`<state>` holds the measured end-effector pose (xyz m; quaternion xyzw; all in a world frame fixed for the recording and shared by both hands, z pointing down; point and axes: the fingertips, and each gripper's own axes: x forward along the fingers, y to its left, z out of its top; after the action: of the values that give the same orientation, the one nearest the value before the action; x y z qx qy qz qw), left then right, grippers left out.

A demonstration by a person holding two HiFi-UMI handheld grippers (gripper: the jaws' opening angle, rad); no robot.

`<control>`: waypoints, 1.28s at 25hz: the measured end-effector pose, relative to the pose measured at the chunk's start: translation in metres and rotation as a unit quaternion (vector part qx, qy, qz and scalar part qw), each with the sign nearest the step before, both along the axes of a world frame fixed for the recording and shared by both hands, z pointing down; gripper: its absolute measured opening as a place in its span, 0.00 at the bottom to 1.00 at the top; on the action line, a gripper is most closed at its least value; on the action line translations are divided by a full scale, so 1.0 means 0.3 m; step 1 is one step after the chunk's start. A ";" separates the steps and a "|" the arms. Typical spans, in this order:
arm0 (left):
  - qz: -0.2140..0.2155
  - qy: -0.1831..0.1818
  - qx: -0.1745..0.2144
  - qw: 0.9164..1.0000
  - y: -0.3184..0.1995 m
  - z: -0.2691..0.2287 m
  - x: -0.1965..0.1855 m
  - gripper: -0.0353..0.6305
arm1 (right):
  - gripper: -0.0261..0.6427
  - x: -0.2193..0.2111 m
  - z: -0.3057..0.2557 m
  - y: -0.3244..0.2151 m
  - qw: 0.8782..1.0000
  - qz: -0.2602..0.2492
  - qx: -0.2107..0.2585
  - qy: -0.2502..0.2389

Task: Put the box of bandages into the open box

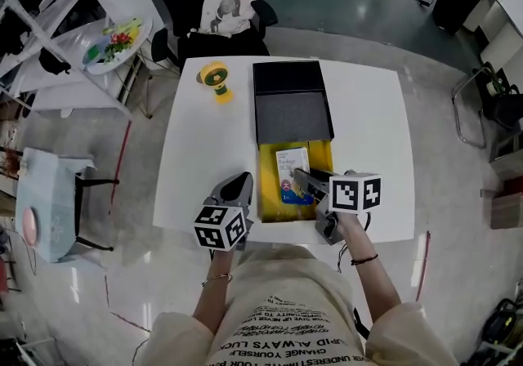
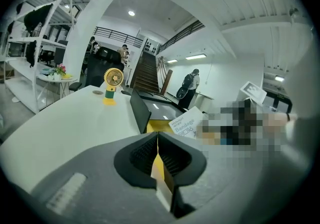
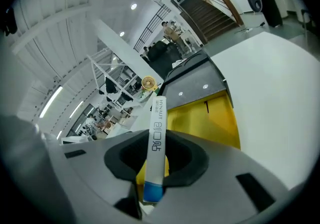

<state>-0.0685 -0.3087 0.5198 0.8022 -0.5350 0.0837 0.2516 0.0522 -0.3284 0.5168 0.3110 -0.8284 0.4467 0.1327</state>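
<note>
Trouble here would come from the tilt. The right gripper (image 1: 301,180) is clamped across the thin sides of the bandage box (image 1: 291,167), which hangs slanted over the yellow inside of the open box (image 1: 265,185) near the front edge of the table (image 1: 368,127). Released at this angle, it may land propped on a yellow wall, or it could pivot in the pads and slip out early. The left gripper (image 1: 239,189), jaws pressed together on nothing, sits just left of the open box. A nudge from it could push that box askew.
</note>
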 end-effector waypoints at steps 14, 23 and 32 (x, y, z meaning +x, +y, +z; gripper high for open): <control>0.005 0.003 -0.023 1.000 -0.023 0.036 0.015 0.09 | 0.17 -0.054 0.110 -0.024 0.994 -0.030 -0.101 -0.004; 0.028 0.005 -0.031 0.999 -0.037 0.035 0.013 0.09 | 0.17 -0.026 0.157 -0.024 0.990 -0.016 -0.131 0.040; 0.057 0.011 -0.028 0.998 -0.052 0.023 0.029 0.09 | 0.20 -0.024 0.183 -0.026 0.987 -0.014 -0.134 0.084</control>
<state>-0.0599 -0.3243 0.5267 0.8246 -0.4835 0.1044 0.2747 0.0451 -0.3363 0.5715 0.3156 -0.7509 0.5241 0.2487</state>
